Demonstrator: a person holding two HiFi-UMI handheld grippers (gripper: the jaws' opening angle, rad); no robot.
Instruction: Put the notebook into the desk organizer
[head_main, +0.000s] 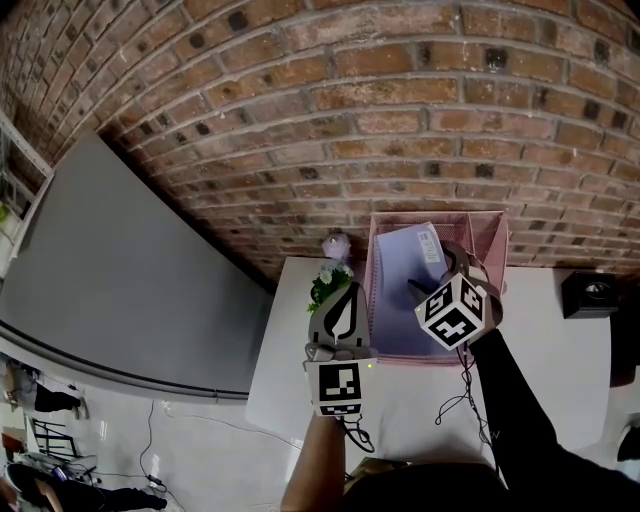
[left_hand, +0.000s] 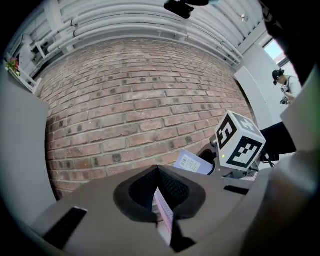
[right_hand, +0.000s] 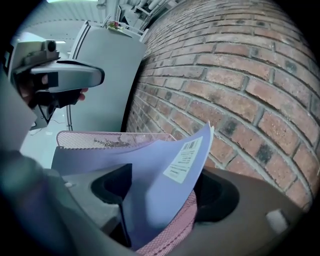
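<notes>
Right claw (right_hand: 167, 200) is spread apart around the thin purple notebook (right_hand: 155, 165), stood inside the pink wire-mesh desk organizer (right_hand: 100, 141), whose wall is pinched by the left claw (left_hand: 160, 200), likely to steady it.

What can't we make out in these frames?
Bottom edge of the notebook: right gripper view, behind the desk organizer rim; head view, behind the right tongs.
Print on its label: too small in every view.
Far-right black box: head view, too small to identify.
Rest of the thin pink strip in the left tongs: left gripper view, tongs cover it.
</notes>
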